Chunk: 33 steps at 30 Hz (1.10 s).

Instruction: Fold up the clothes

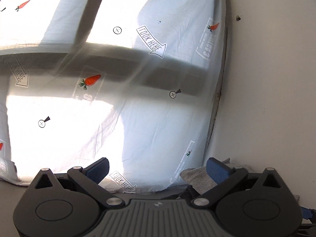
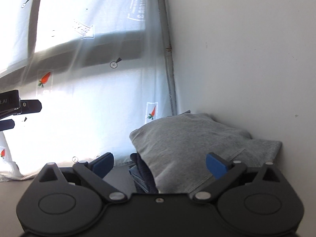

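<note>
A folded grey garment point(image 2: 189, 146) lies against the wall, on top of a dark blue garment point(image 2: 141, 173). My right gripper point(image 2: 159, 165) is open and empty, its blue pads either side of the pile's near edge, just in front of it. In the left wrist view the grey garment point(image 1: 194, 175) shows only as a corner at the lower right. My left gripper point(image 1: 158, 169) is open and empty, pointing at the curtain to the left of the pile. The left gripper also shows in the right wrist view point(image 2: 11, 110) at the left edge.
A white curtain point(image 1: 122, 83) printed with carrots and arrows hangs behind, brightly backlit by a window. A plain white wall point(image 2: 246, 59) stands on the right. The grey surface point(image 2: 118, 173) under the clothes shows between the gripper and the curtain.
</note>
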Each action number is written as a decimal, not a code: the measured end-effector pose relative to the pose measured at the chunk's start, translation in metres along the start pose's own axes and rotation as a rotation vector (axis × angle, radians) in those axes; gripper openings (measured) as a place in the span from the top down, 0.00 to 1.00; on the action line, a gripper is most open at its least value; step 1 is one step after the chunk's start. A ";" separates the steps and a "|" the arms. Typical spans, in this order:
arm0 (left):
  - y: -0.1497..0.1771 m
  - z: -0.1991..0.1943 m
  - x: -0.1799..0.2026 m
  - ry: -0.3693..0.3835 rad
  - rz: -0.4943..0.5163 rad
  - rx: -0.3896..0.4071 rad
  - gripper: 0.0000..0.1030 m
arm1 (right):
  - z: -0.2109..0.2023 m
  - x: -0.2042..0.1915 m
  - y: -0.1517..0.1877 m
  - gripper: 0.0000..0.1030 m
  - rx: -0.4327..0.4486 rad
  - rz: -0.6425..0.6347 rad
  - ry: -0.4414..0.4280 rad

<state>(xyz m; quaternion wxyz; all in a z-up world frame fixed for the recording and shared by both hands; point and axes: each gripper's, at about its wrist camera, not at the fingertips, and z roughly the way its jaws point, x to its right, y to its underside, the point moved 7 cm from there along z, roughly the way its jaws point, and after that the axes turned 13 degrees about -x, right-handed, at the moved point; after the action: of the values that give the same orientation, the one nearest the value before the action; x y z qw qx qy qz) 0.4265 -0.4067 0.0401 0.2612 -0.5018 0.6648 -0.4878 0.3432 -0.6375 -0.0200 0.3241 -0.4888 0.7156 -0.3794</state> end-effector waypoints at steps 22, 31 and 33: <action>0.098 -0.296 -0.166 -0.323 0.018 -0.089 0.00 | -0.221 -0.252 0.126 0.00 -0.020 -0.209 -0.224; 0.161 -0.372 -0.206 -0.314 -0.027 -0.224 0.00 | -0.284 -0.305 0.198 0.00 -0.183 -0.204 -0.254; 0.174 -0.385 -0.212 -0.308 -0.041 -0.254 0.00 | -0.294 -0.310 0.210 0.00 -0.209 -0.216 -0.249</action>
<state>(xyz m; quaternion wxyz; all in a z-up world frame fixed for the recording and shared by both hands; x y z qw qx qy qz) 0.1086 -0.0589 0.0007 0.2844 -0.6130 0.6629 -0.3225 0.0995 -0.2284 -0.0246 0.3152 -0.6369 0.6488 -0.2720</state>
